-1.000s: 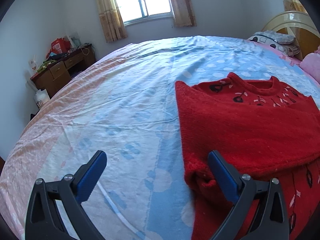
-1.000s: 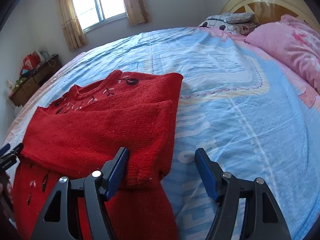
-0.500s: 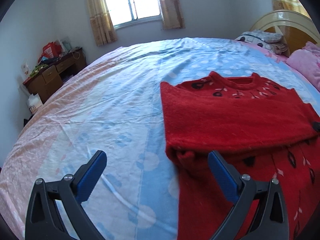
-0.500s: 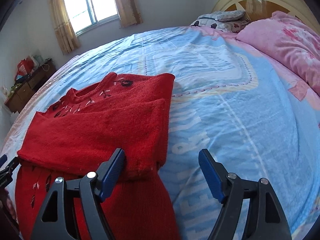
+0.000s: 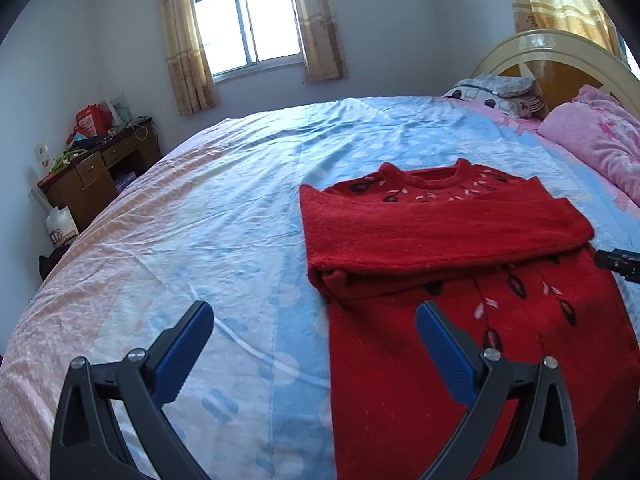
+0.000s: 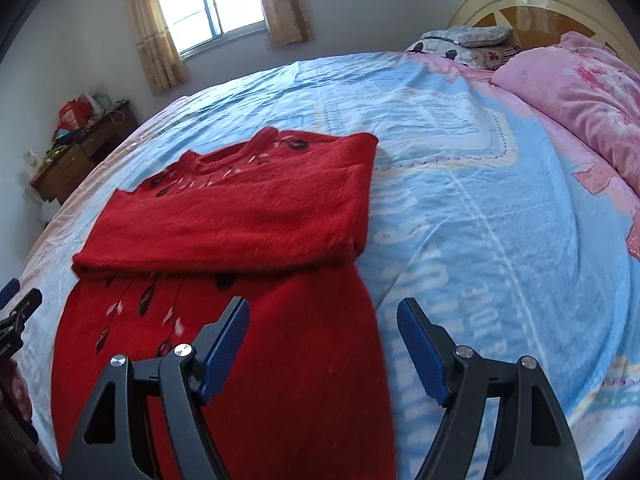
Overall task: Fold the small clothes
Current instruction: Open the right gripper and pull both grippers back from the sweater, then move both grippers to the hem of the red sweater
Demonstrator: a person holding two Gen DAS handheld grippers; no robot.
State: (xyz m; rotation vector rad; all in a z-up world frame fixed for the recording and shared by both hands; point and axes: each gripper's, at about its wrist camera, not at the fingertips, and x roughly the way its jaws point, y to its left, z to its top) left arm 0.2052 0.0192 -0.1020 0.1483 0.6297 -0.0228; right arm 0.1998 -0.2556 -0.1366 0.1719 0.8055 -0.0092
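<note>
Bedroom with a curtained window; we are working over a wide bed covered in a pale blue and pink printed sheet (image 5: 224, 216). We are looking at a red knitted sweater with a dark leaf pattern (image 5: 448, 236), lying flat on the sheet with both sleeves folded across the chest in a band and the body running toward us below it.

Our left gripper (image 5: 314, 338) is hovering with its jaws spread wide and nothing between them; its right finger is sitting over the sweater's left edge, its left finger over bare sheet. Our right gripper (image 6: 322, 330) is likewise gaping and empty, straddling the sweater's right edge (image 6: 372, 320).

Long axis is running from the neckline, far from us, to the hem, which is nearest us. So each gripper is sitting at its own side of the lower body, about equally near. We are judging that the next fold calls for taking the hem end and carrying it up toward the collar.

Hem itself is falling below both views, cut off by the fingers and frame. Sleeve cuffs are tucked under the band; we cannot make them out.
</note>
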